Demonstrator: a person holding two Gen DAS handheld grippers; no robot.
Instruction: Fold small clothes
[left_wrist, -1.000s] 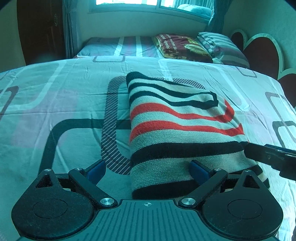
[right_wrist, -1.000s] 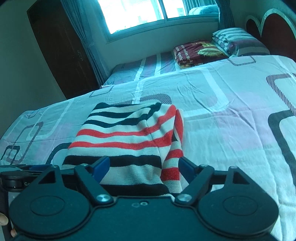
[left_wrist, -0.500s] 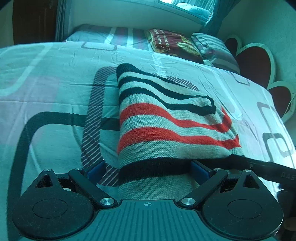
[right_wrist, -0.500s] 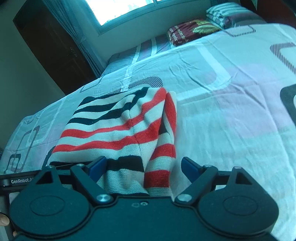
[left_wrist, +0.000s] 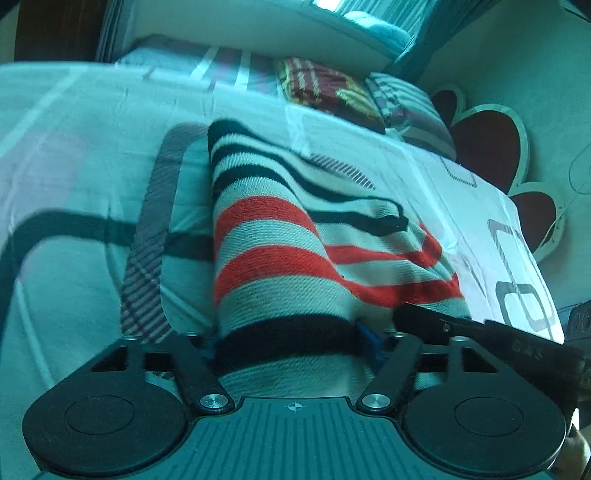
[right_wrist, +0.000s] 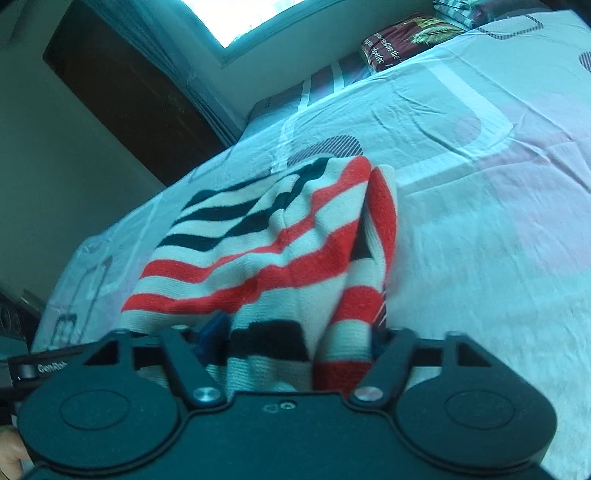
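We see a knitted sweater with black, red and cream stripes (left_wrist: 280, 258) lying folded on a big bed sheet printed with pale green, pink and dark rounded shapes (left_wrist: 74, 155). It sits near the close edge of the bed, well apart from the pillows.

Our left gripper (left_wrist: 291, 341) has its two black fingers with blue pads on the near end of the sweater. The jaws have just been closing, and now the cloth is squeezed between them at the black stripe – the knit bunches up there. Its right blue pad (left_wrist: 367, 338) shows just beside the stripe.

Our right gripper (right_wrist: 295, 338) has also just been closing, and it pinches the other near corner of the sweater (the part with the red stripe folded over). The cloth puckers between its blue pads (right_wrist: 212, 332). From the left wrist view, a black finger of the right gripper (left_wrist: 480, 334) reaches in from the right and touches the sweater's edge.

Far back on the bed lie a dark red folded blanket with yellow print (left_wrist: 325, 92) and a striped grey pillow (left_wrist: 410, 107). Beside them stands a headboard shaped like dark red hearts (left_wrist: 487, 147) – it leans against the wall.
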